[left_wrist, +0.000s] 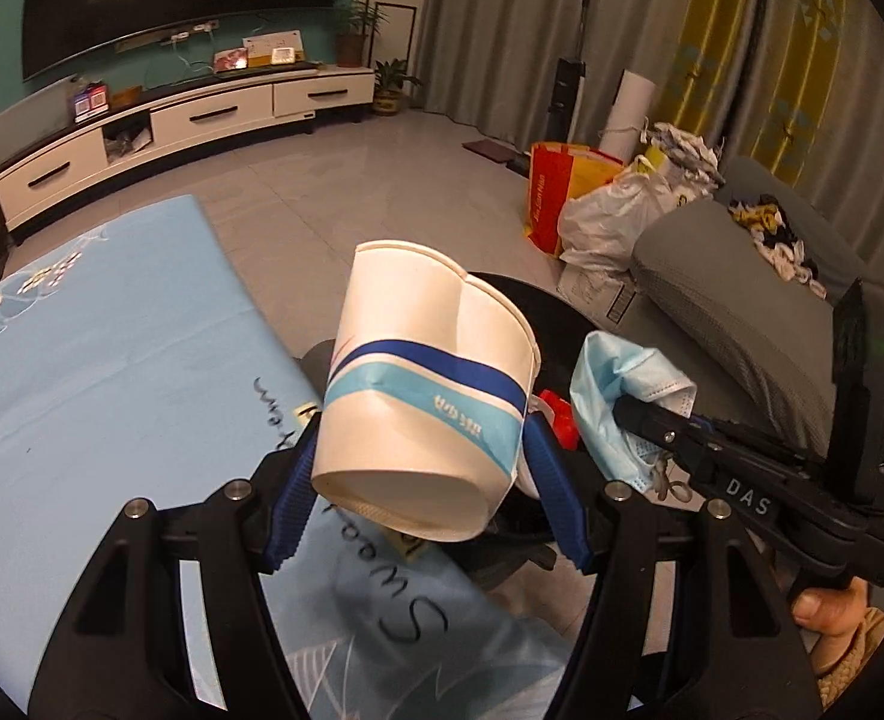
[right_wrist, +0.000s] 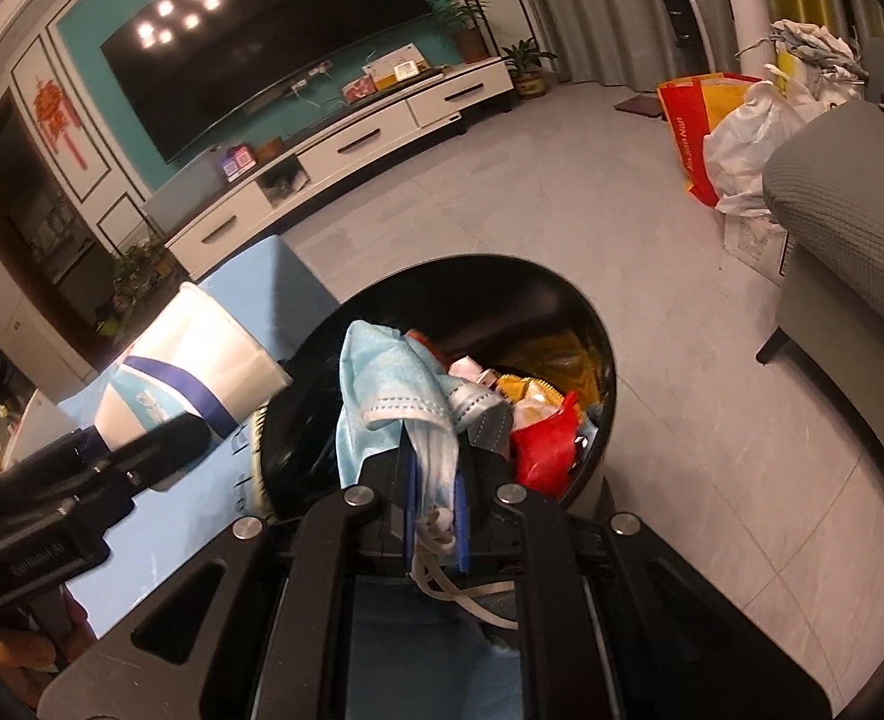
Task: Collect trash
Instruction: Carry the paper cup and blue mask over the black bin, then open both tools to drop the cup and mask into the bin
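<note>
A dented white paper cup (left_wrist: 423,384) with blue bands is clamped between the blue pads of my left gripper (left_wrist: 423,480), its base towards the camera. The same cup (right_wrist: 183,372) shows at the left of the right wrist view. My right gripper (right_wrist: 435,516) is shut on a crumpled light-blue face mask (right_wrist: 393,396), its white ear loops trailing back between the pads. The mask (left_wrist: 622,396) hangs over a round black trash bin (right_wrist: 598,324) that holds red and yellow wrappers (right_wrist: 544,444). Both grippers hover side by side at the bin's near rim.
A table under a light-blue printed cloth (left_wrist: 99,372) lies left of the bin. A grey sofa (left_wrist: 736,312) stands on the right, with full bags (left_wrist: 598,210) on the tiled floor behind it. A white TV cabinet (left_wrist: 189,120) lines the far wall.
</note>
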Tool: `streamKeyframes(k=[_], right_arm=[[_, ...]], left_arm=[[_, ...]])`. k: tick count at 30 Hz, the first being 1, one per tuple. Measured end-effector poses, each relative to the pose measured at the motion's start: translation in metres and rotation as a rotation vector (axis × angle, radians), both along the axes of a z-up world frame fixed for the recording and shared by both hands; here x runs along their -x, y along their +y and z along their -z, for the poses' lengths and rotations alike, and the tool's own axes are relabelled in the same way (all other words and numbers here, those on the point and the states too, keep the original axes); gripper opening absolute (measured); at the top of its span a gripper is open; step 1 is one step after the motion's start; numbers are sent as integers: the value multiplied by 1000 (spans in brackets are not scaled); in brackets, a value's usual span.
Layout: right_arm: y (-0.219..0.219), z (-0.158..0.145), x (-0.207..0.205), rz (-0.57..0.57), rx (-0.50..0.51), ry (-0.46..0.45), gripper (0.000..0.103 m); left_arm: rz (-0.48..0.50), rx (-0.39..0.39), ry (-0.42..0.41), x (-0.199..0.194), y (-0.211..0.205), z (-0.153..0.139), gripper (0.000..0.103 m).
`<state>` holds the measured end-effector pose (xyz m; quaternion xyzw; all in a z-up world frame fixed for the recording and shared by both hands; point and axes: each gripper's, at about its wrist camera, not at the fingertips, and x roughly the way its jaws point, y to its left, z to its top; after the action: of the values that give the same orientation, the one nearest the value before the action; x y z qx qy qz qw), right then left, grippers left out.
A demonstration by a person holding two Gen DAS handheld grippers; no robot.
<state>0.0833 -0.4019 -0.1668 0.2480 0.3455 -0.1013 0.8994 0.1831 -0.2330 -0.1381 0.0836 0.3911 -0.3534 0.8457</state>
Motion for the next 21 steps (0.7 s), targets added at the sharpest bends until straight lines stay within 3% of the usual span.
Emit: streamKeyframes(k=[9,14,16,21], right_arm=[[-20,20,-28,35,-15,50,16],[-23,21,-27,52,-24,52,42],[-24,19,-24,57,-28,52,48],[-24,8,-15,68,-24,56,59]], left_arm=[[37,-72,36,-19,-39,29,66],[28,-80,42,-22,-43,33,68],[16,-80,42,-22,-43,32,79],[-20,-78,44,-19,-31,22,87]])
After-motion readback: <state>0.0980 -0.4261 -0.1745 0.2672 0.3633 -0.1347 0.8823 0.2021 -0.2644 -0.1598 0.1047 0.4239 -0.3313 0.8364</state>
